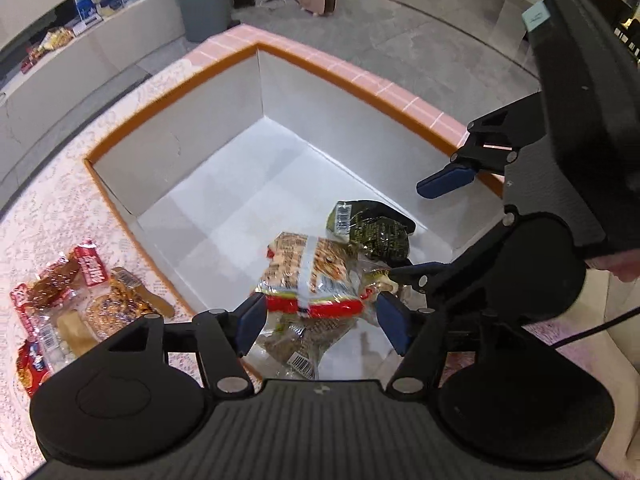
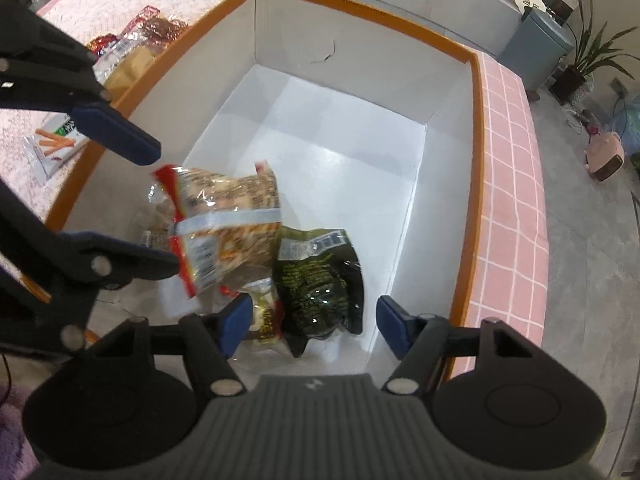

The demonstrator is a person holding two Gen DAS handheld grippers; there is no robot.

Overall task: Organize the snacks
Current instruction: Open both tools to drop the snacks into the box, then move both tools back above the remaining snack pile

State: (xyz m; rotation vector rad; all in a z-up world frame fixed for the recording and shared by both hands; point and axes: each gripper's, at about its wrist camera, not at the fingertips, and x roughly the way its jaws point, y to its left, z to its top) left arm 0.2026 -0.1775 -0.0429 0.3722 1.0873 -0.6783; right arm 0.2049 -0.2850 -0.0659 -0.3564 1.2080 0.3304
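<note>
A white box with an orange rim [image 1: 172,92] [image 2: 360,4] stands on the table. Inside lie a red-edged snack bag [image 1: 308,276] [image 2: 224,216], a dark green packet [image 1: 372,232] [image 2: 320,280] and a yellowish packet [image 2: 264,316] underneath. My left gripper [image 1: 320,324] is open above the box, its blue pads [image 1: 252,320] either side of the red-edged bag, not gripping it. My right gripper [image 2: 312,328] is open over the dark green packet. Each gripper shows in the other's view: the right gripper [image 1: 432,224] and the left gripper [image 2: 148,204].
Several loose snack packets [image 1: 76,304] [image 2: 132,48] lie on the lace cloth left of the box. A packet with orange sticks [image 2: 52,144] lies there too. The pink checked table edge [image 2: 508,184] drops to the floor. A grey bin [image 1: 204,0] stands beyond.
</note>
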